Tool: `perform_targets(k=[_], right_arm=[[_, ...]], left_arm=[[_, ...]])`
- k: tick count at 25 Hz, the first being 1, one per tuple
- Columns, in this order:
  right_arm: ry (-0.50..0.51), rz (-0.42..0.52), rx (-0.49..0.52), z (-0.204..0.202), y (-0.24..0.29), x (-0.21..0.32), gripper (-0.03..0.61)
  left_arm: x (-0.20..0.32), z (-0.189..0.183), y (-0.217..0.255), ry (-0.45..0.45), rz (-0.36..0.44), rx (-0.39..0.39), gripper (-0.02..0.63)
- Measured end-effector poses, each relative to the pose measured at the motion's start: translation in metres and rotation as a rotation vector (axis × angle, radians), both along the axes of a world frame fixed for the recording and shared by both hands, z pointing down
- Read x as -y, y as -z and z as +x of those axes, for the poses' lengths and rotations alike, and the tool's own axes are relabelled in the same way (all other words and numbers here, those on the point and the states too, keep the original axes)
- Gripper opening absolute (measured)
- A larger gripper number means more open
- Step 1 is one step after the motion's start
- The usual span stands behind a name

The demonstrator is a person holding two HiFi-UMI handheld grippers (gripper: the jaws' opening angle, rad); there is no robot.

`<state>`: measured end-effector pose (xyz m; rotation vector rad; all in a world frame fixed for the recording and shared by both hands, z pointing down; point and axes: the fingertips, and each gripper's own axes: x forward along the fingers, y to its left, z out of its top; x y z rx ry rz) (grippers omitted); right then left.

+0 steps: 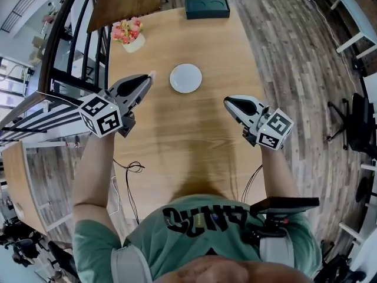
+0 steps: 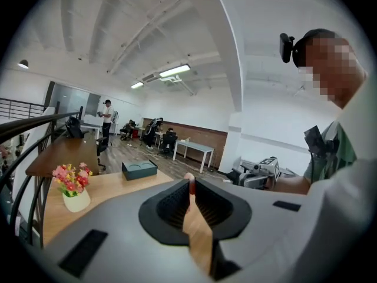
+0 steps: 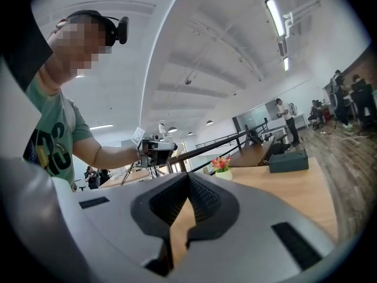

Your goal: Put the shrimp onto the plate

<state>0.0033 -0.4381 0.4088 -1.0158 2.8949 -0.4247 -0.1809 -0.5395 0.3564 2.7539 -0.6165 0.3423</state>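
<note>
Left claw (image 2: pixel 189 180) grips shrimp (image 2: pixel 189 185); head view shows plate (image 1: pixel 185 78).

- Long wooden table (image 1: pixel 194 140): light honey-tan with a faint grain.
- Small round plate (image 1: pixel 185 78): plain white.
- Flat rectangular box (image 1: pixel 207 7): dark teal.
- Bunch of flowers in a small pot (image 1: pixel 128 34): pink, red and yellow blooms over a cream pot.
- Left gripper (image 1: pixel 150 76): grey shell with black ribbed pads (image 2: pixel 175 204). Its cube is white with black square markers.
- Right gripper (image 1: pixel 227 101): grey and black too, with a white cube patterned in black squares.
- Shrimp (image 2: pixel 189 183): pinkish-red, with a paler tip.
- Person's T-shirt (image 1: pixel 194 239): muted green with black lettering.
- Plank floor (image 1: pixel 283 58): streaky grey-brown.
- Metal railing (image 1: pixel 70 40): black.
</note>
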Motion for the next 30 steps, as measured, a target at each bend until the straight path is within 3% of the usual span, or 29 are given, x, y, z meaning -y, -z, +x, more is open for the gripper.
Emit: perform_targets(k=[13,21,30], right_arm=[[0.015,-0.034,-0.018,-0.001,-0.097,0.083,0.008],[0.049,-0.058,-0.022,-0.032,-0.140,0.103,0.008],[-0.024,-0.007,-0.100,-0.036,-0.166,0.119,0.008]], left_arm=[[0.083,0.065,-0.169,-0.060,-0.170,0.049,0.031],[0.116,0.062,-0.237,-0.061,-0.206,0.170,0.031],[0.121,0.084,-0.282,-0.106,-0.217,0.267,0.031]])
